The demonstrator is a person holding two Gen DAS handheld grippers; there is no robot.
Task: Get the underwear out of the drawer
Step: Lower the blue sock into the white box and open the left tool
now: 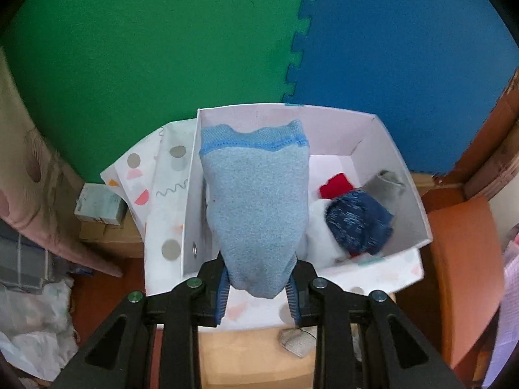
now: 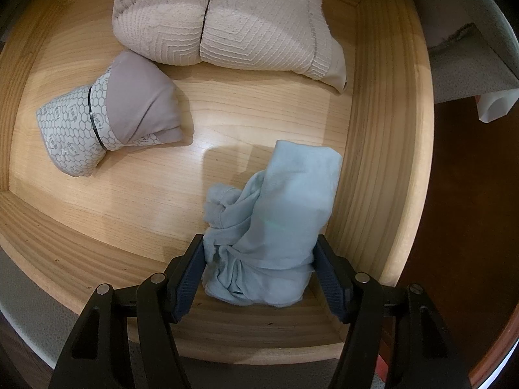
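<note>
The wooden drawer (image 2: 382, 168) fills nearly the whole right wrist view, its pale floor mostly bare through the middle, so there is plenty of room to lift straight up, though its right wall runs close beside the work. Over in the left wrist view, a white box (image 1: 405, 175) sits at centre on the green and blue foam mat (image 1: 162, 48), open-topped and already holding a few rolled items in its right half, which suggests it is where the clothes are being gathered. Across the top of the drawer lies a large beige knitted bundle (image 2: 227, 22), and at the left a grey patterned roll (image 2: 110, 116), both well clear of the grippers. The left gripper (image 1: 258, 287) is clamped on a blue-grey pair of underwear (image 1: 256, 201), which hangs over the box's left half, likely ready to be dropped in. The right gripper (image 2: 259, 275) stands low in the frame with its jaws either side of a crumpled light blue pair of underwear (image 2: 275, 220) on the drawer floor; the pads look to be pressing the cloth, though I cannot be sure the hold is firm.
</note>
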